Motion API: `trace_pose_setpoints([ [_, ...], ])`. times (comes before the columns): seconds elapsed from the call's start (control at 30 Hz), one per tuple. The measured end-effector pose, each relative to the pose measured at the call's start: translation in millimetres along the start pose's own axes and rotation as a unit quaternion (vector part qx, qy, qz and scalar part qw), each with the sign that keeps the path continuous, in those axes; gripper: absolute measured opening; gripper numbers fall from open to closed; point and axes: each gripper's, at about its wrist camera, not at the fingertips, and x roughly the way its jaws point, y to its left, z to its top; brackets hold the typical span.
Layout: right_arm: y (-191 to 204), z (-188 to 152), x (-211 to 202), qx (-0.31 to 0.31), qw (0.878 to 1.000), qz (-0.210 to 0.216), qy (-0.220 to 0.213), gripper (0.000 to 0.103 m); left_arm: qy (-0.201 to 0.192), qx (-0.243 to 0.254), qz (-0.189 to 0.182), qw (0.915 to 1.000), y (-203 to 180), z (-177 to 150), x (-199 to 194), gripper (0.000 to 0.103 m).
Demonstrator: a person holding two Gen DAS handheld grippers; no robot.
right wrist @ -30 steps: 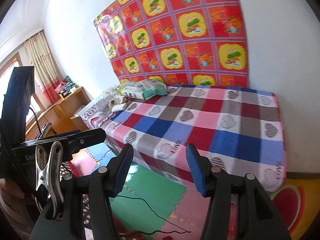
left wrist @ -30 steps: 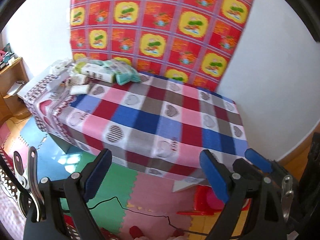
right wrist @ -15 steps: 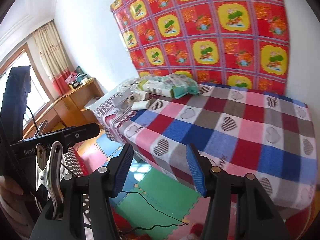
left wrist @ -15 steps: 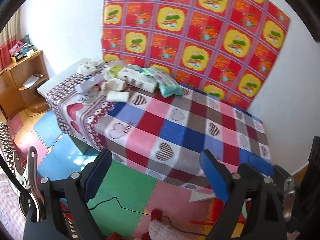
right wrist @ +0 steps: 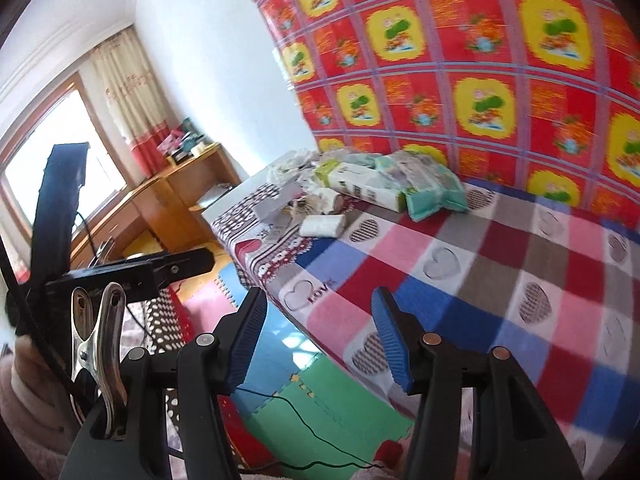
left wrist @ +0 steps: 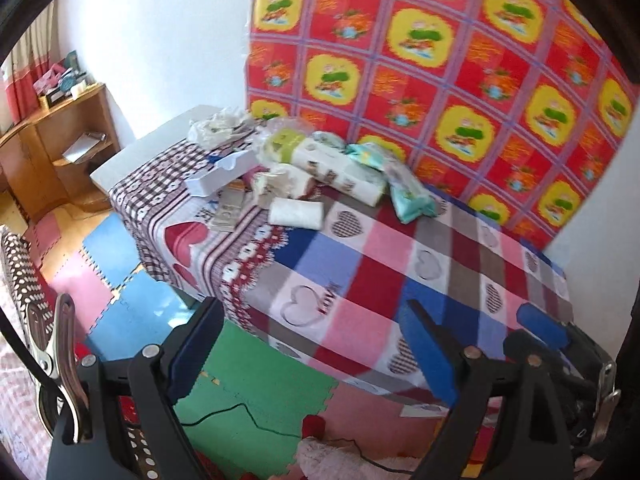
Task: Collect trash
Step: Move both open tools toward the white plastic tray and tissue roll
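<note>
Both the left gripper (left wrist: 312,348) and the right gripper (right wrist: 318,336) stood wide apart, holding nothing. Wrappers and tissue packs (left wrist: 340,168) lay heaped at the checkered table's (left wrist: 360,264) far end.

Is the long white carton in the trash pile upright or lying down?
Lying down: the long white carton rests on its side atop the pile on the bed.

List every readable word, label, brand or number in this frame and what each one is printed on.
"LOVE": beside a heart outline on the checked tablecloth, near its front edge; also seen from the right wrist.
Print on the long white carton in the trash pile: too blurred to read.
Print on the teal packet: too blurred.
Writing in the red squares of the wall cloth: blurred, unreadable.
</note>
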Motion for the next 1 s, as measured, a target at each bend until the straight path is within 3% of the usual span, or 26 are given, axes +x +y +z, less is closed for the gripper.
trace_pose_setpoints([
  [0.17, 0.2, 24.4, 44.7, -0.001, 0.999, 0.031, 0.03, 0.056, 0.001, -0.014, 0.01, 0.9999, 19.4, 22.4, 22.7, 0.092],
  [0.37, 6.3, 41.5, 82.5, -0.012, 0.998, 0.031, 0.054, 0.056, 0.015, -0.022, 0.009, 0.9996, 45.2, 51.3, 51.4, 0.092],
  [0.57, 12.7, 56.7, 110.0, -0.007, 0.998, 0.014, 0.056, 0.056, 0.025, 0.0, 0.006, 0.9997, 73.7, 83.8, 83.2, 0.092],
  [0.67, 15.4, 61.0, 125.1, 0.004, 0.998, -0.001, 0.06, 0.056, 0.038, 0.008, -0.013, 0.9991, 88.9, 99.6, 103.1, 0.092],
  [1.0, 33.4, 72.7, 184.7, 0.073, 0.993, -0.057, 0.069, 0.056, 0.098, 0.099, -0.041, 0.9894, 125.2, 145.2, 170.6, 0.092],
])
